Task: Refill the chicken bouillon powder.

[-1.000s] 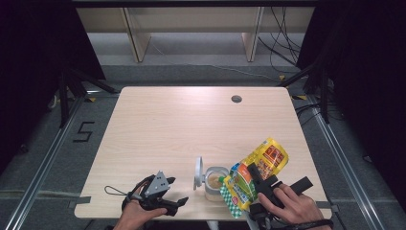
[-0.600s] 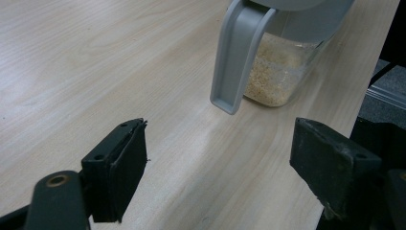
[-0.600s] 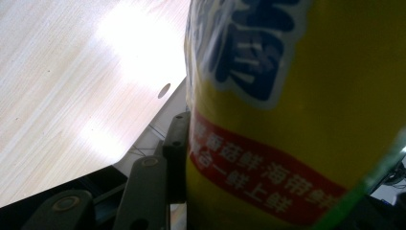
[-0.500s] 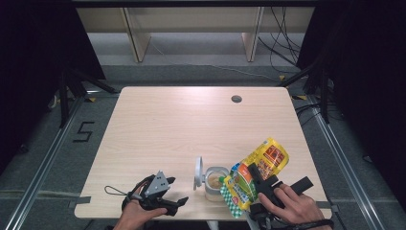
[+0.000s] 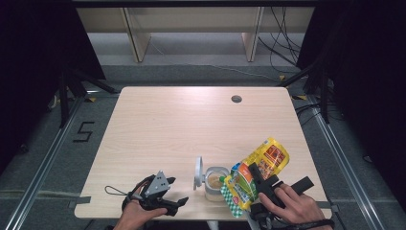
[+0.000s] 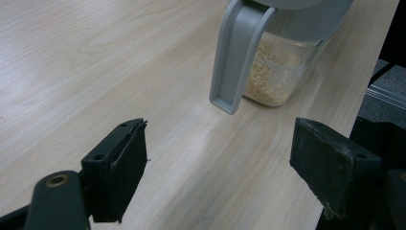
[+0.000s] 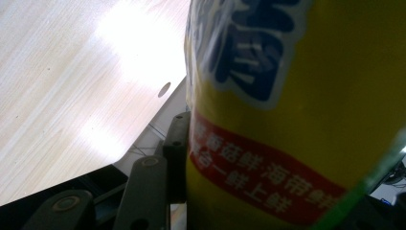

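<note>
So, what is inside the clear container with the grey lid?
The clear container holds a pale, crumb-like granular filling, seen through its wall. Its open grey lid stands at its left side. The yellow bag in the right claw tilts over its right side and covers that part.

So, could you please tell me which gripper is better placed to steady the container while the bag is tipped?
The left gripper: its jaws stand open, pointing at the container close ahead. The right gripper is shut on the bag.
</note>
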Demonstrator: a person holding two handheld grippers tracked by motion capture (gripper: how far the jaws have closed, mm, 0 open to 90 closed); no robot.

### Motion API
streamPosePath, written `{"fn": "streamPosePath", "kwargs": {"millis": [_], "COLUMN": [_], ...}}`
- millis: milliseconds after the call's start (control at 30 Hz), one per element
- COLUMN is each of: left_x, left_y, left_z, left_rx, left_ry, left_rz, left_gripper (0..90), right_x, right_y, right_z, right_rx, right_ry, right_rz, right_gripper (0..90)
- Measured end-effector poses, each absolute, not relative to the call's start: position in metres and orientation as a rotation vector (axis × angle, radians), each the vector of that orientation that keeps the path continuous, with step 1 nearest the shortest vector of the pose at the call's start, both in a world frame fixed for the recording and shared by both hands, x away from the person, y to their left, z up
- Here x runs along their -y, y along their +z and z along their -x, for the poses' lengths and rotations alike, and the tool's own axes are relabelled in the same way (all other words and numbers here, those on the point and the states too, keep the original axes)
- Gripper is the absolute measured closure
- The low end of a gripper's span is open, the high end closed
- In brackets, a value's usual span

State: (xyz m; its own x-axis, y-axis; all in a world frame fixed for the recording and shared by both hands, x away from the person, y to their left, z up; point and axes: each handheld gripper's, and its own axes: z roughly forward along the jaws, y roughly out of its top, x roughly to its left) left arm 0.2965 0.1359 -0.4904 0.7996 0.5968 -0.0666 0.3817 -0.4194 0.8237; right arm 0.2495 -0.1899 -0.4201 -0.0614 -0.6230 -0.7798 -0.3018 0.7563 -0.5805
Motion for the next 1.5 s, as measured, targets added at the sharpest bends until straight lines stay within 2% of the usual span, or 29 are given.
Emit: {"fn": "streamPosePath", "kwargs": {"millis": [1500], "left_x": [-0.1366], "left_y": [-0.4895], "left_z": [-0.2966], "left_rx": [-0.719], "left_ry": [0.299], "left_rz": [-2.067], "left_gripper": [19.6], "right_x": [0.1916], "right_y": [-0.4186], "right_z": [-0.2496], "right_rx": [-1.66], "right_ry": [-0.305], "right_rz": [0.739], "right_gripper": [63.9]}}
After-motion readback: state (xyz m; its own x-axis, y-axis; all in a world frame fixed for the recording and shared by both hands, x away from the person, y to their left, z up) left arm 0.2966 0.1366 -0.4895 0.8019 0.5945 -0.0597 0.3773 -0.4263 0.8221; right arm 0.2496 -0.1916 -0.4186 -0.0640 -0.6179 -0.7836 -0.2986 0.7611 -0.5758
